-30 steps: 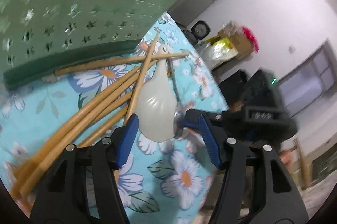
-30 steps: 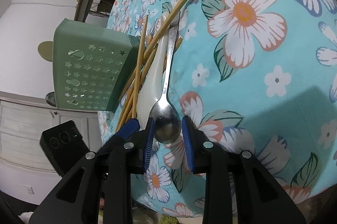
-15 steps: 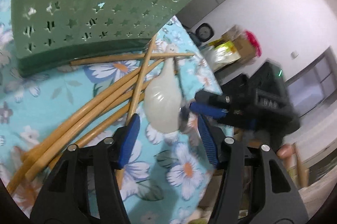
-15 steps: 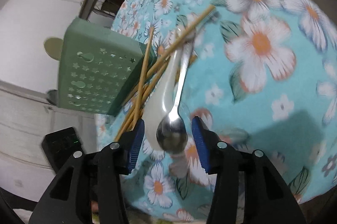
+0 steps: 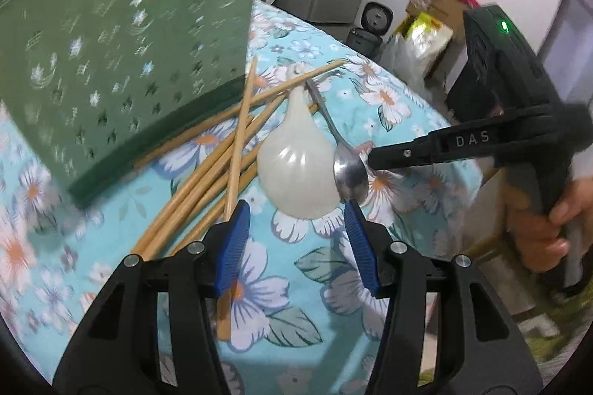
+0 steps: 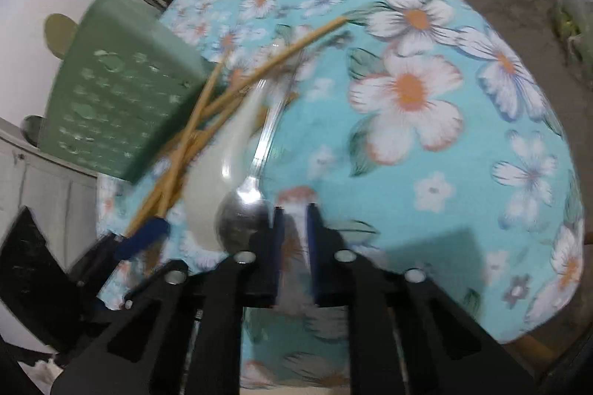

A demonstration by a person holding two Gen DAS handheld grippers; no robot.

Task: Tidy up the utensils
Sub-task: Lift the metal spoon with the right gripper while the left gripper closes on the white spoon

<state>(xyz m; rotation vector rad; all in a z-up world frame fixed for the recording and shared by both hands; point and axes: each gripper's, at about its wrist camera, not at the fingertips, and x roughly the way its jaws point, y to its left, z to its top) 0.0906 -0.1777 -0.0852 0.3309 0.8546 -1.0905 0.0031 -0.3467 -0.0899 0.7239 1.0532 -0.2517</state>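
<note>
Jaws of right gripper (image 6: 292, 220) just snapped closed, empty, beside blurred metal spoon (image 6: 241, 224); left gripper (image 5: 296, 220) gapes

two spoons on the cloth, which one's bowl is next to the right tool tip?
The metal spoon: its shiny bowl sits beside the right tool; the white spoon lies farther off.

Two wrist fisheyes, both angled down at the same utensil pile from opposite sides.

Left view looks along the left hand-held gripper (image 5: 296, 239), close above the tabletop (image 5: 389, 105), facing a wall and fridge; the right hand-held gripper (image 5: 374, 159) enters from its right. Right view looks steeply down over the table edge toward the floor. Both share the chopsticks (image 5: 237, 150) (image 6: 192, 131), white spoon (image 5: 296, 165) (image 6: 218, 180), metal spoon (image 5: 350, 172) (image 6: 241, 220) and green basket (image 5: 122, 61) (image 6: 118, 109).
</note>
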